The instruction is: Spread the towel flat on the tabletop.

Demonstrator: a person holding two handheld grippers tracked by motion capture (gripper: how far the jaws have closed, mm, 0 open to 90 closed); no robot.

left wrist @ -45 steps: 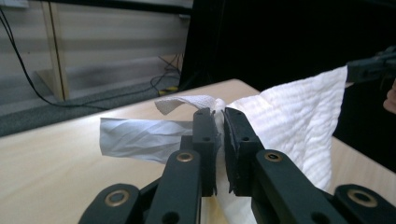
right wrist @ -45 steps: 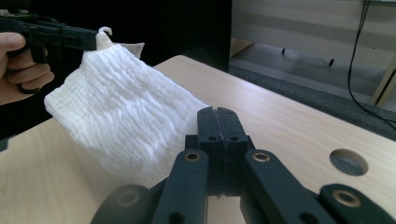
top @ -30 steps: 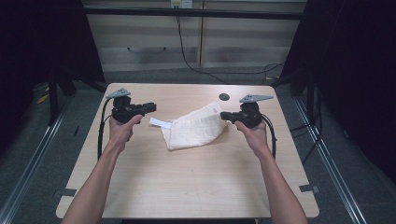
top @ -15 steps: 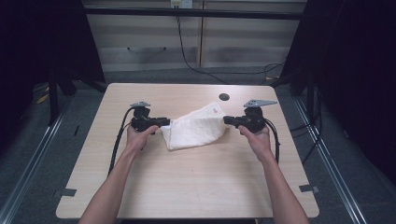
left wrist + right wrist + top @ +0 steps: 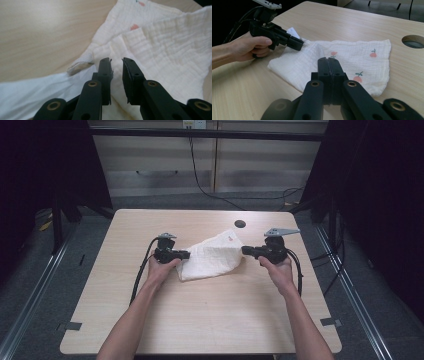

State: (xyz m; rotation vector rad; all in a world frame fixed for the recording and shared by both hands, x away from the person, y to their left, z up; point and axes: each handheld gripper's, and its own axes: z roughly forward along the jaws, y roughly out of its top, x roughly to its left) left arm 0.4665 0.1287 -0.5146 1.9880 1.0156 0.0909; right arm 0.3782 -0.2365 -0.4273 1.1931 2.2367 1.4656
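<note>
We note a white muslin cloth [image 5: 212, 257] with small red flower prints lying crumpled near the middle of the wooden table [image 5: 210, 320], just in front of a round cable hole [image 5: 240, 224]. The cloth sits between the two grippers. The left gripper [image 5: 186, 254] points right, its tips at the cloth's left edge; in the left gripper view [image 5: 116, 61] we see the jaws apart by a narrow gap, low over the folded cloth, nothing between them. A thinner, smoother white sheet [image 5: 37, 92] shows at lower left of that view, under the muslin's edge. The right gripper [image 5: 245, 250] points left, tips at the cloth's right corner; in the right gripper view [image 5: 328, 60] we see its jaws pressed together, no cloth visibly caught. We cannot tell whether they touch the fabric. Each gripper is held in a hand [image 5: 161, 270], forearms entering from the near edge
</note>
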